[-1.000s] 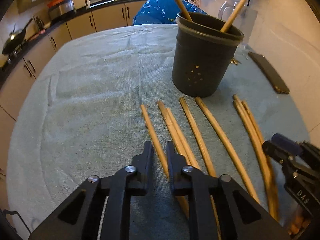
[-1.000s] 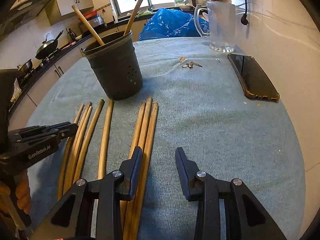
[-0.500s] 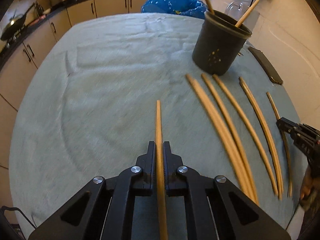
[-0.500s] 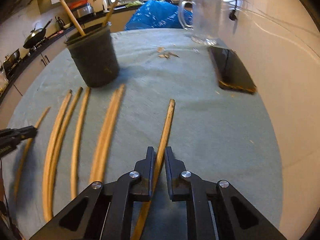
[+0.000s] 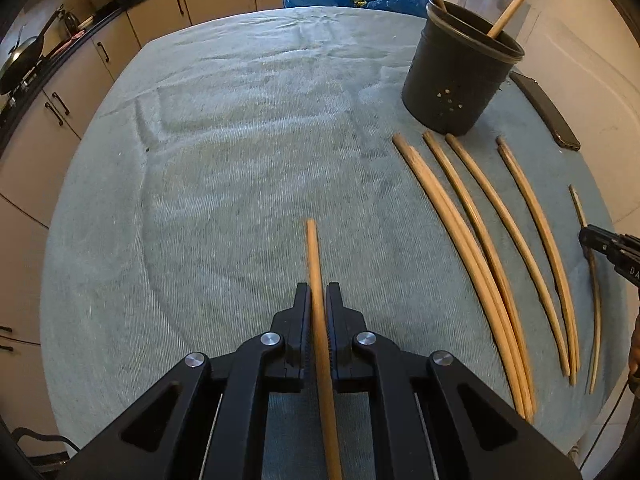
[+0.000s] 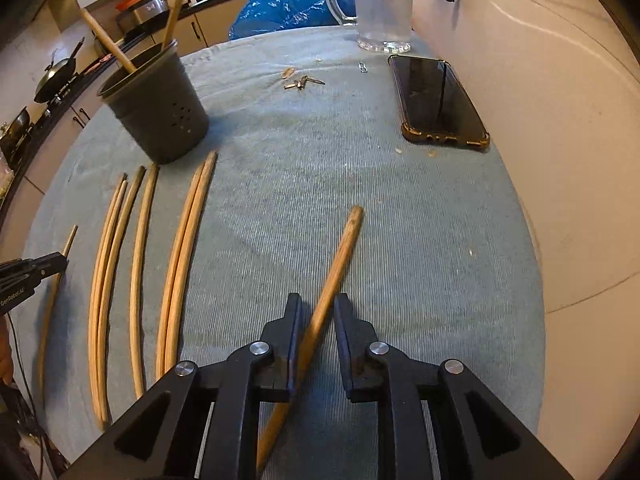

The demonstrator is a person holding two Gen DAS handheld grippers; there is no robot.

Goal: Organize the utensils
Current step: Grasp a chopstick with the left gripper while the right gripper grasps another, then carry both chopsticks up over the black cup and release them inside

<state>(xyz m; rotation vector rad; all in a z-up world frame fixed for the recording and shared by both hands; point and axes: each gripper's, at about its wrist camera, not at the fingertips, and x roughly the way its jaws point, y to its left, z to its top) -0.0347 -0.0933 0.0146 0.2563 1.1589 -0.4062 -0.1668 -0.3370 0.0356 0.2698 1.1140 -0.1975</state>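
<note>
Left gripper (image 5: 318, 308): jaws clamped on one wooden stick (image 5: 315, 264), which runs straight forward between the fingers, its far end above the grey-green cloth (image 5: 224, 152). Right gripper (image 6: 316, 314): jaws set a little wider than the second wooden stick (image 6: 338, 264) lying slantwise between them, far end pointing up and right; the left finger touches it, the right finger stands just clear, so a firm grip cannot be confirmed. Loose sticks (image 5: 476, 236): a row lying side by side on the cloth between the two grippers, some paired and touching, far ends just short of the holder. Dark utensil holder (image 5: 458, 74): upright on the cloth, small holes in its wall, two sticks (image 5: 514, 0) leaning out of it. Phone (image 6: 438, 102): dark, face up, near the wall edge of the table. Keys (image 6: 300, 82): small cluster beyond the holder. Glass jug (image 6: 380, 4): clear, at the far edge. Blue bag (image 6: 288, 2): behind the table.
</note>
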